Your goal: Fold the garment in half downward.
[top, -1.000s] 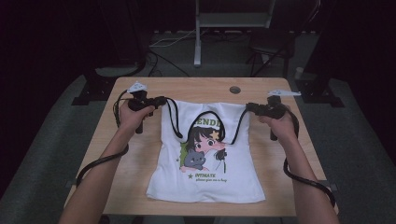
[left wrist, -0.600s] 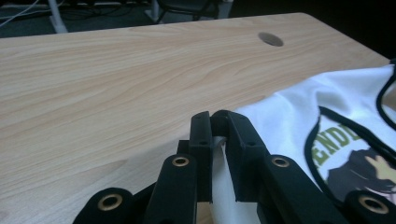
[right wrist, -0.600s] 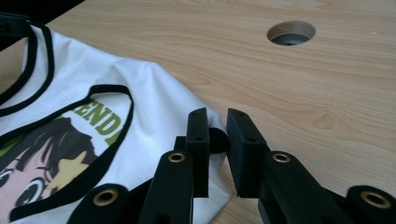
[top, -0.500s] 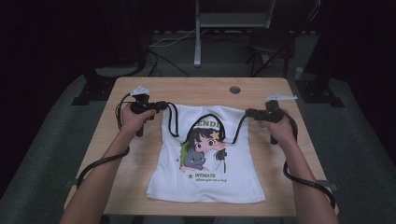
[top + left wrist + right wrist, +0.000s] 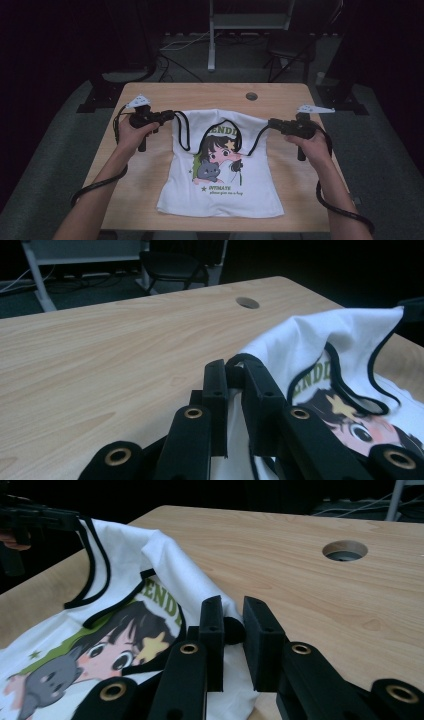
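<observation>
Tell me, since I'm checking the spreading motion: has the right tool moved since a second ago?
Yes. The right tool has slid outward, toward the table right edge and away from the round hole, pulling the shirt.

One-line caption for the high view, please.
Both grippers, left and right, pinch the top's shoulder straps on the table.

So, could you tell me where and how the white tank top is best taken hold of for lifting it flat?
Grip the white tank top at its two shoulder straps, coming in from the outer sides. The black-trimmed straps are narrow, raised folds of cloth that suit thin jaws. The left gripper and right gripper each pinch one there already, probably keeping it spread.
</observation>
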Demonstrator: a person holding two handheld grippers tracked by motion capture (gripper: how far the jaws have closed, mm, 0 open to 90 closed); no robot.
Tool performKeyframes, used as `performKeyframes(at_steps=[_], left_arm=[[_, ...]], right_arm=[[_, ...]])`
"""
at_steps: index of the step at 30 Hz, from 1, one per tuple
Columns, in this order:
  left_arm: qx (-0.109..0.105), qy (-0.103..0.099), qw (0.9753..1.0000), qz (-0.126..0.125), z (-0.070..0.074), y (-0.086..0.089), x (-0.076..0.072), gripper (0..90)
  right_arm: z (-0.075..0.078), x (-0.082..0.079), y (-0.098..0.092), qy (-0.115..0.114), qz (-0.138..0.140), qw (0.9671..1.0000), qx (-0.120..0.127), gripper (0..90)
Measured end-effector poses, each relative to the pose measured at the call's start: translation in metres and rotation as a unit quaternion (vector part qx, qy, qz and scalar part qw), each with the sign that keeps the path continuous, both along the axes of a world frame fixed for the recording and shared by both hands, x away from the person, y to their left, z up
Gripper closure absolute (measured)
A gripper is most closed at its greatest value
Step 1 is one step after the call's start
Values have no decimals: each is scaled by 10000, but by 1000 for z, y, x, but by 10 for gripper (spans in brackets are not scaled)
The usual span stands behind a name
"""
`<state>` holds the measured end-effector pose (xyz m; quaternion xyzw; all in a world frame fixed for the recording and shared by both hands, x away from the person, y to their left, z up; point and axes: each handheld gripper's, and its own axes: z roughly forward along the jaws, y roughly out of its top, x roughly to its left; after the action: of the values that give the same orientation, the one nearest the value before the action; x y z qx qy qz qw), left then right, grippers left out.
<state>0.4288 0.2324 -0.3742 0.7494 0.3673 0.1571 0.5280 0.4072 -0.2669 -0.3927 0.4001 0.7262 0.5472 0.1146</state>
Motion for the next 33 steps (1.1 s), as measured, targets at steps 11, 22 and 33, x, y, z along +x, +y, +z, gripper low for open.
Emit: performKeyframes(at_steps=[11,22,33], left_arm=[[263,-185,9991,-274,5,1,-36,810],[568,-31,9968,-564,-13,6,-77,810],[955,364,9914,-820,-40,4,-97,809]], right_arm=[[0,-33,-7,-84,163,9998,25,798],[-10,-77,-7,-120,490,9983,-303,796],[-42,-99,1,190,679,9944,-781,789]])
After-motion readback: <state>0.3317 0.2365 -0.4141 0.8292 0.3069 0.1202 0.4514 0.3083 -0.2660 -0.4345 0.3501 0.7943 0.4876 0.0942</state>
